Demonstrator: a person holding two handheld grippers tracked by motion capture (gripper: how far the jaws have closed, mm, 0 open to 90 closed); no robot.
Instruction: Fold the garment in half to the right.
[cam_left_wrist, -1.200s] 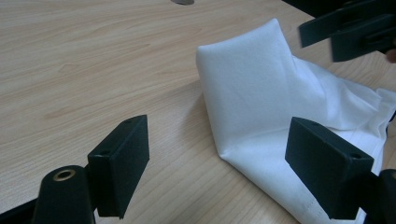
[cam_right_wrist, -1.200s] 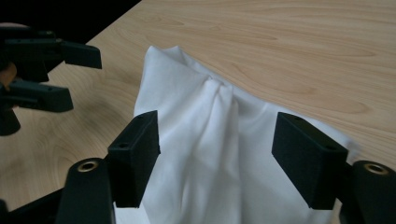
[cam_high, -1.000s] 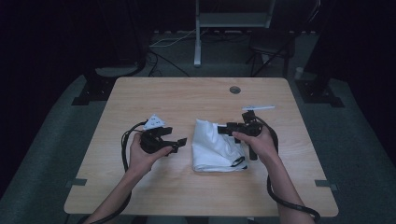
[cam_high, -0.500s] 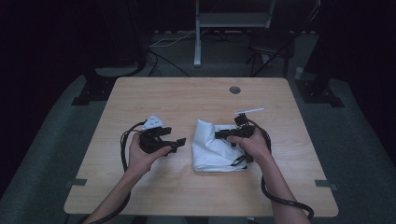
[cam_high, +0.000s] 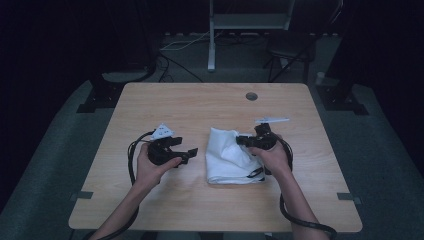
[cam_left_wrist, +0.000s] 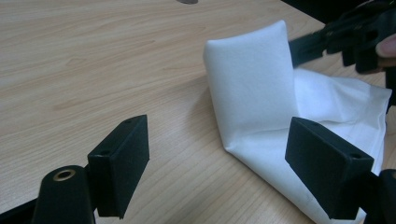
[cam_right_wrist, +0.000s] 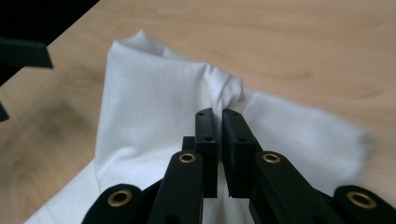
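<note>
Right gripper (cam_right_wrist: 219, 114) is clamped on a pinch of the white cloth (cam_high: 227, 157); its jaws have just been closing, and the right gripper view shows them nearly pad to pad with a puckered ridge of fabric bunched at the tips. My read: it took a top layer near the cloth's right edge so that layer can be lifted or folded over, since the pinch sits on a raised fold, not on the flat part. Left gripper (cam_left_wrist: 217, 154) stands wide with nothing between its pads (cam_left_wrist: 122, 161); it sits just left of the cloth, apart from it, jaws aimed at it, probably waiting to take the near edge or hold it down. The cloth lies roughly mid-table (cam_high: 210, 105), between the two hands, folded into a rough rectangle. From the high view you get the layout: left hand (cam_high: 150, 167) and right hand (cam_high: 272, 157) flanking the cloth, cables trailing off toward the person, a small round grommet (cam_high: 251, 96) at the far side. It can't resolve the grip itself. The right gripper view gives that: the fabric actually caught. The left gripper view adds what neither does: one layer of the cloth stands up as a tall rounded flap, with the right gripper (cam_left_wrist: 345, 39) behind it.
</note>
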